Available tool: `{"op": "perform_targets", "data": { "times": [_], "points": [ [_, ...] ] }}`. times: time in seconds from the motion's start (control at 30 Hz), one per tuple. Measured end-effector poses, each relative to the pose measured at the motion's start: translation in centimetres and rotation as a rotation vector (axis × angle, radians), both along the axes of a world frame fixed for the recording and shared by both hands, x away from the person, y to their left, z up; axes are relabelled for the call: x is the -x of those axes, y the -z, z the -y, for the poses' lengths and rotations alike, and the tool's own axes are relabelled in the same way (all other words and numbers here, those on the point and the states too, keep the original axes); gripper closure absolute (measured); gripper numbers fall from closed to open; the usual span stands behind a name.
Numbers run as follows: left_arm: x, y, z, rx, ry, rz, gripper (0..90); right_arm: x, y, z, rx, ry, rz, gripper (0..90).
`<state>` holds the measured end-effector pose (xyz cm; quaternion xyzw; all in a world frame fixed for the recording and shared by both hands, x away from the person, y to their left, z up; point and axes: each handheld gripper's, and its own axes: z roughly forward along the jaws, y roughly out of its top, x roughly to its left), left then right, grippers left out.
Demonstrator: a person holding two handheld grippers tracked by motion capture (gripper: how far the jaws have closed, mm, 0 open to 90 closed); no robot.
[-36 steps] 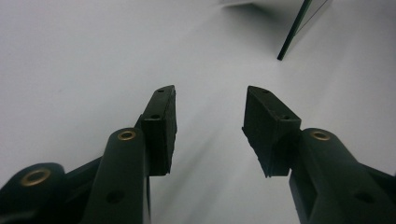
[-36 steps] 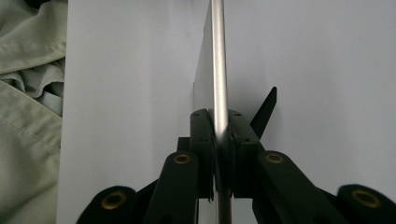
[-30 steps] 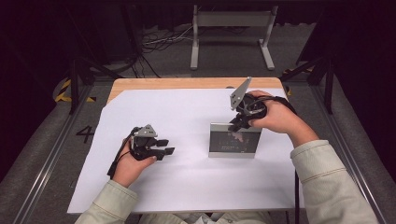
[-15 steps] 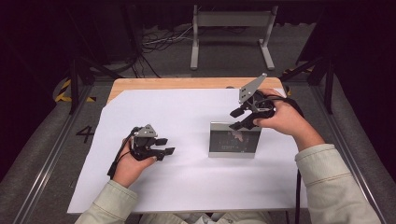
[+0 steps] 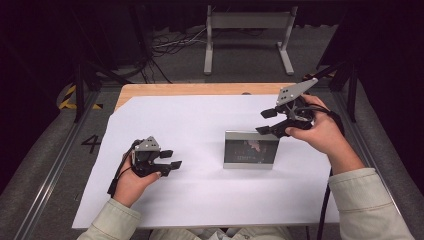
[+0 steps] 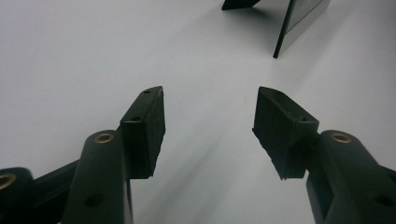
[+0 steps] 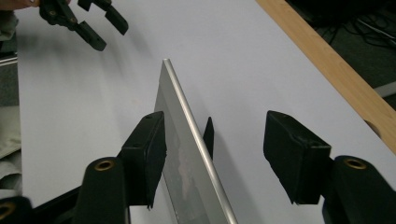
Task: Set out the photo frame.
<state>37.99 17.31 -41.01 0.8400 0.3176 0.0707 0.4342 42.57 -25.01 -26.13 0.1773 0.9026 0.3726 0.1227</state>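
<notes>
Since the frame (image 5: 250, 150) stands propped on its rear strut, the right tool (image 5: 272, 121), jaws just opened, holds nothing; left tool (image 5: 172, 159) gapes empty, desk-side.

Recording lab, black-curtained booth, white-covered table (image 5: 200, 120), floor cables (image 5: 170, 45), metal stand (image 5: 248, 22)

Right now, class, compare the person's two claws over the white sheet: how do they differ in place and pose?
1. The left claw sits low near the white sheet, well apart from the picture frame; the right claw hangs raised at the frame's top right corner.
2. The left claw points across bare sheet; the right claw's jaws straddle the frame's top edge without pressing it.
Both have just been opening and grip nothing.
</notes>
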Motion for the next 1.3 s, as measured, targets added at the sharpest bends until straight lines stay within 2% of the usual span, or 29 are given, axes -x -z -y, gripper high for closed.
{"op": "perform_targets", "data": {
  "times": [0.2,0.3,0.47,0.7,0.83,0.9,1.1,1.2,1.3],
  "points": [
    [0.4,0.2,-1.1,0.017,-0.027,-0.001,43.8,1.7,-0.8,2.0,-0.052,0.089,0.038,36.9],
    [0.5,0.2,-1.6,0.017,-0.033,0.004,43.8,2.4,-1.0,3.0,-0.085,0.117,0.034,35.8],
    [0.6,0.3,-2.1,0.022,-0.047,0.007,43.8,3.6,-0.8,4.6,-0.088,0.166,0.044,35.1],
    [0.7,0.3,-2.7,0.025,-0.060,0.021,43.8,4.9,-0.2,7.1,-0.132,0.228,0.061,33.9],
    [0.7,0.5,-3.0,0.030,-0.069,0.014,43.8,5.8,0.9,8.8,-0.158,0.281,0.076,33.3],
    [0.6,0.5,-3.0,0.032,-0.074,0.012,43.8,6.1,1.6,9.1,-0.148,0.300,0.086,32.9],
    [0.6,0.7,-3.1,0.025,-0.071,0.010,43.8,6.8,4.0,9.8,-0.159,0.334,0.088,30.1],
    [0.4,0.9,-3.2,0.018,-0.073,0.014,43.8,7.2,5.6,10.1,-0.187,0.352,0.095,29.9],
    [0.3,1.0,-3.4,0.018,-0.076,0.013,43.8,7.5,7.2,10.7,-0.244,0.388,0.110,29.7]
  ]
}}
